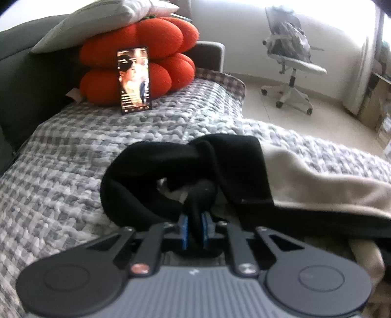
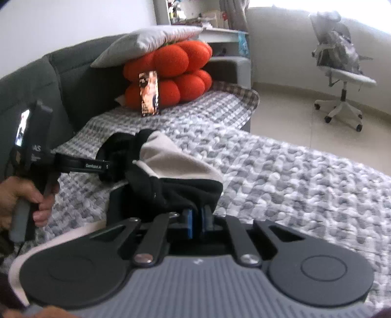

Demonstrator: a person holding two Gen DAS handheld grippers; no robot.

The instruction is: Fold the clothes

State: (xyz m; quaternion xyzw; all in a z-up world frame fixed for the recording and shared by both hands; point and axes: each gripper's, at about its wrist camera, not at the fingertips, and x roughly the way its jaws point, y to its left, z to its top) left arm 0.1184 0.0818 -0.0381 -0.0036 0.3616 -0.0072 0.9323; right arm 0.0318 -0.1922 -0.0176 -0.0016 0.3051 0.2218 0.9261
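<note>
**Inspector:** The state of the left gripper (image 1: pixel 195 227) is requested.

**Assistant:** Its jaws are drawn almost together, and a fold of the black garment (image 1: pixel 176 171) is pinched between the blue pads (image 1: pixel 183 226). The cloth is seen bunched just beyond the fingertips.

**Inspector:** And the right gripper (image 2: pixel 196 220)?

**Assistant:** The same is recorded. Its jaws are nearly closed, with the black fabric (image 2: pixel 185 193) clamped between them. In the right wrist view the left gripper (image 2: pixel 102 168) is also seen, at the left, held by a hand (image 2: pixel 22 200), with its far end buried in the same bundle.

**Inspector:** Where is the clothing located?

**Assistant:** It is lying on the grey checked quilt (image 1: pixel 73 151), near the middle of the sofa seat. A cream garment (image 1: pixel 317 186) is noted against the black one, spreading to the right in the left wrist view; whether the two are separate pieces cannot be told.

**Inspector:** Other items?

**Assistant:** Two stacked orange cushions (image 1: pixel 146 61) are placed at the far end of the quilt, with a pale pillow (image 1: pixel 97 22) laid on top. A phone (image 1: pixel 135 80) with a lit screen is propped upright against the cushions. A white office chair (image 1: pixel 290 58) is standing on the floor at the far right, well apart from the sofa.
</note>
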